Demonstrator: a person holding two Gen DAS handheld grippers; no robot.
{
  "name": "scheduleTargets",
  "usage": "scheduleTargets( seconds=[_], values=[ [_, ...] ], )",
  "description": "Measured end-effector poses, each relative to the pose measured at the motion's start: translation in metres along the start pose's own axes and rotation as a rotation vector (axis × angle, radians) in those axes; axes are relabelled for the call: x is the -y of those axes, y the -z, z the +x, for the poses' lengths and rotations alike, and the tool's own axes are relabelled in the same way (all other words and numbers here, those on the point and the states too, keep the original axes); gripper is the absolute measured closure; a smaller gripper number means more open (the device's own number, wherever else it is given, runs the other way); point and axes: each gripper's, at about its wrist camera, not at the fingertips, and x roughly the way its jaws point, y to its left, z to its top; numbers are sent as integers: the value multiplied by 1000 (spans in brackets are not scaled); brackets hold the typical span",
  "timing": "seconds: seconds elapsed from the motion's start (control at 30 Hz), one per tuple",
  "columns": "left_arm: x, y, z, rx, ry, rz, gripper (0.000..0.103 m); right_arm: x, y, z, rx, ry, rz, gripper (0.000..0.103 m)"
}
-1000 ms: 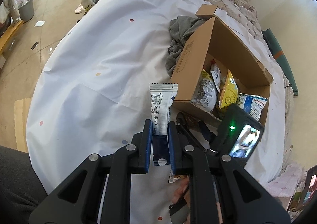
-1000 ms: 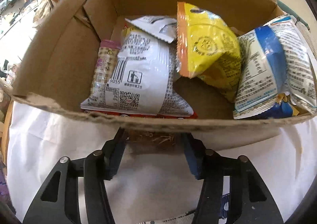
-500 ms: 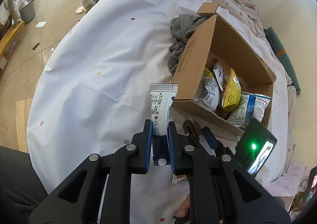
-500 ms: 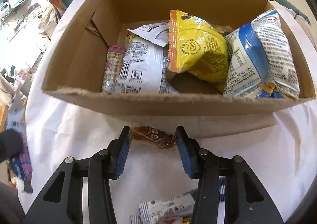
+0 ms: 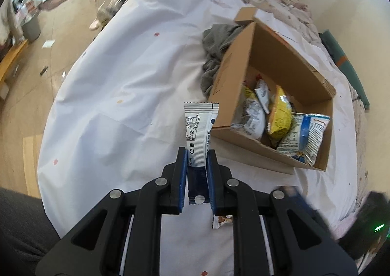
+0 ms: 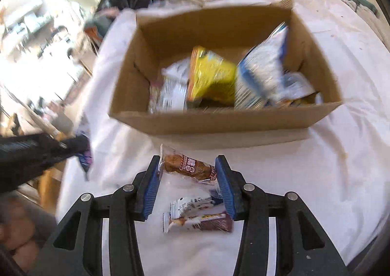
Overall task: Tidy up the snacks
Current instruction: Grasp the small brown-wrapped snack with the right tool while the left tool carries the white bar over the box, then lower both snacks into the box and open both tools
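Two hand-held grippers with black arms and blue pads work over a bed covered in a white sheet (image 5: 109, 95) with small coloured dots. The left hand-held gripper (image 5: 197, 161) has its pads pressed together on the lower part of a long white and dark-blue snack packet (image 5: 198, 127), which stands upright between them, its crimped top edge just beside the near left corner of a cardboard box (image 5: 287, 64). The right hand-held gripper (image 6: 187, 179) has its pads spread wide, and a brown sausage-like snack in a clear wrapper (image 6: 189, 166) lies tilted in the gap; whether either pad touches it cannot be told. Below that, between the gripper's arms, two more small packets lie on the sheet: a white one (image 6: 192, 202) and a brown one (image 6: 202, 223), touching each other. Beyond the right gripper the open box (image 6: 219, 120) sits on the sheet, holding a white packet (image 5: 251, 115), a yellow bag (image 5: 280, 115) and a blue and white bag (image 5: 302, 134) leaning side by side. A grey cloth (image 5: 217, 56) is bunched against the box's far left side. In the right wrist view the box contents are blurred.
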Motion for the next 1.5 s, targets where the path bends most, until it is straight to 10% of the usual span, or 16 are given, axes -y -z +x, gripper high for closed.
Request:
scheduleTargets(
  seconds=[0.27,0.57,0.93,1.5],
  values=[
    [43,-30,-17,24,52,120,90,47,-64,-49,80,-45,-33,56],
    [107,-70,-1,78,23,310,90,40,-115,14,51,-80,-82,56],
    [126,-63,64,54,-17,421,90,53,-108,80,-43,61,-113,56],
    [124,-71,70,83,10,389,90,69,-126,62,39,-83,37,53]
  ],
)
